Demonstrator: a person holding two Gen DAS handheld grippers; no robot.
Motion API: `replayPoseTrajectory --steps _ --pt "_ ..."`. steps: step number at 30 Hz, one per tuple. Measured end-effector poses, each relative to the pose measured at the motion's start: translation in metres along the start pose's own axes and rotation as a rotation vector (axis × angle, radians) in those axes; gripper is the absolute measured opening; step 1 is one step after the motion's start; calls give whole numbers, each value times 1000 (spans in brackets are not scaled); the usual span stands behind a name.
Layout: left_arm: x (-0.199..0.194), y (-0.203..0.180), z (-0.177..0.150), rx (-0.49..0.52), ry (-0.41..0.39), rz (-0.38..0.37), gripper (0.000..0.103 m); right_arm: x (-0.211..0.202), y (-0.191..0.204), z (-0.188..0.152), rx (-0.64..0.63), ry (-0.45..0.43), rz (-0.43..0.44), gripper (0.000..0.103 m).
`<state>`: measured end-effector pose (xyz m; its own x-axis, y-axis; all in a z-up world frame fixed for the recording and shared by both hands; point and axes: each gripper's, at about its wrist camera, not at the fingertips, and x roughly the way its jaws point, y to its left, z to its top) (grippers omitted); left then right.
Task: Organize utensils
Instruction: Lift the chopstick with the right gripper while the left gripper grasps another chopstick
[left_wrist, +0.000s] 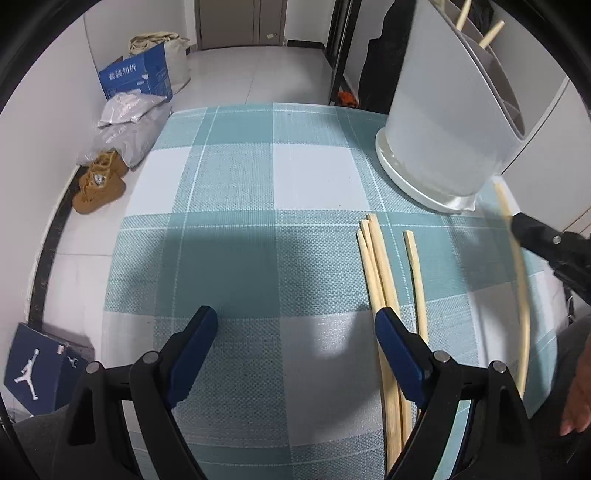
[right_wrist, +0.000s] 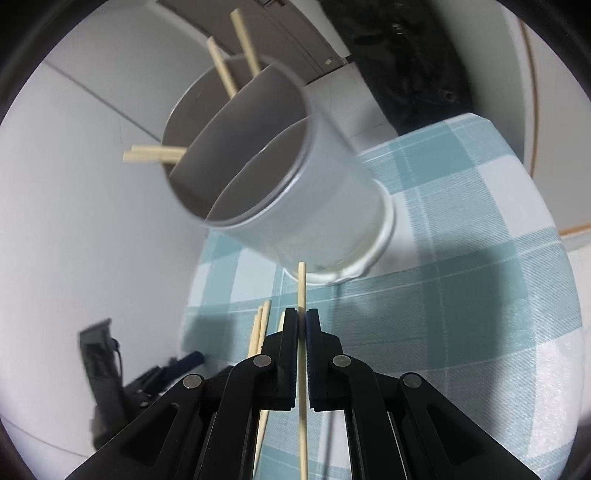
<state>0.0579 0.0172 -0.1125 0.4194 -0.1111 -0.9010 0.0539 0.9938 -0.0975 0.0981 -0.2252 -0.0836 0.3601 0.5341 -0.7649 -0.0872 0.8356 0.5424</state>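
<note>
While the right tool (right_wrist: 302, 325) pinches a slim wooden chopstick (right_wrist: 301, 284).

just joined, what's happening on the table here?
A person is sorting chopsticks into a grey holder on the checked tablecloth. The right gripper is shut on one chopstick, aimed toward the holder, which already has a few sticks in it. The left gripper is open above the loose chopsticks still lying on the cloth.

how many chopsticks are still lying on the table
About 5: a bundle of roughly four beside the left hand-held gripper, one apart to its right. The gripper hides their lower ends, so more may be concealed.
</note>
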Motion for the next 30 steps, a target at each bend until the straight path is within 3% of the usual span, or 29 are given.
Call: replayPoseTrajectory --steps 8,15,20,22,28,30 --pt "0 -4 1 -5 21 36 84 -13 -33 4 167 -52 97 3" --pt "0 -17 1 43 37 78 85 -18 -54 8 221 -66 39 3" --pt "5 -12 9 45 104 54 85 -25 -78 8 338 -70 61 3" --pt "10 -11 15 69 124 95 84 -29 -82 5 371 -79 67 3" --pt "20 -16 24 135 145 106 84 -35 -89 0 435 -99 79 3" --pt "22 -18 28 138 158 84 71 -33 -88 -1 438 -97 74 3"
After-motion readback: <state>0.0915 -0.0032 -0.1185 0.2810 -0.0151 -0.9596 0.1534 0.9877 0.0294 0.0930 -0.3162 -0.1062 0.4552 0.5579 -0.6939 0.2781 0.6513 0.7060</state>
